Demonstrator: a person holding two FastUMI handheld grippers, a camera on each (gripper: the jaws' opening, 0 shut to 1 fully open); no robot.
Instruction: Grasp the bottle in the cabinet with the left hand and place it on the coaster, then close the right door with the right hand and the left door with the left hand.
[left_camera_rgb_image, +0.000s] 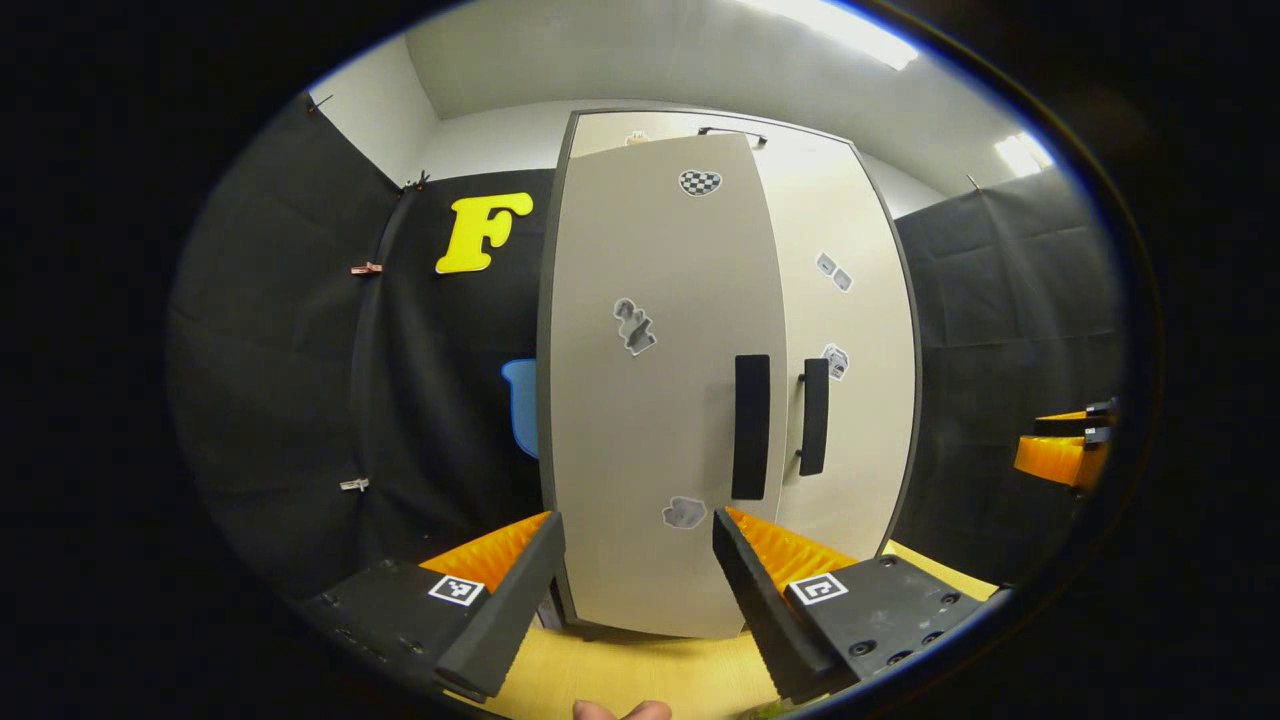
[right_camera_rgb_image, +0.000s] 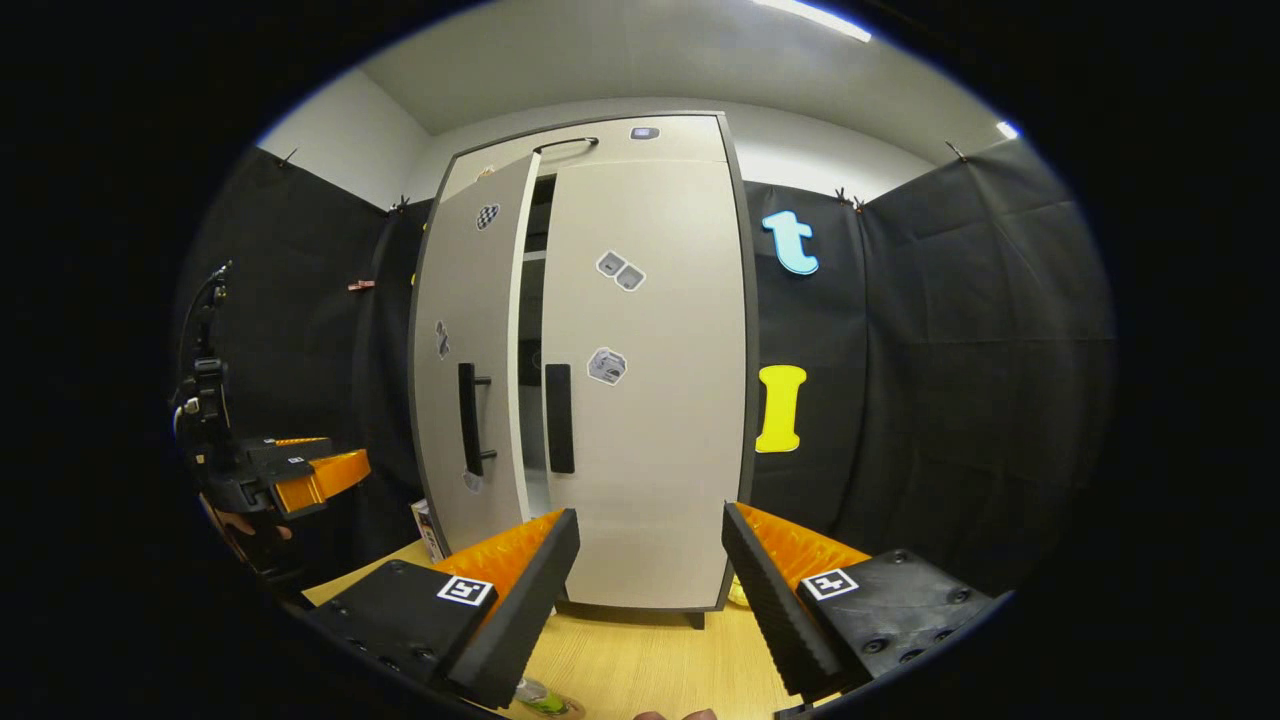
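Left door (left_camera_rgb_image: 660, 400) ajar, directly ahead of the left gripper (left_camera_rgb_image: 640, 590). Right gripper (right_camera_rgb_image: 650, 600) faces the closed right door (right_camera_rgb_image: 640, 400). Both grippers wide open, empty; a green item (right_camera_rgb_image: 540, 697), possibly the bottle, lies below.

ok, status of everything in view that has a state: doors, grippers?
Right door: closed, flush with the cabinet.
Left door: ajar, dark gap beside the right door.
Left gripper: open, holding nothing, facing the left door.
Right gripper: open, holding nothing, facing the cabinet.
Bottle: out of the cabinet, on the table at the frame's bottom edge.
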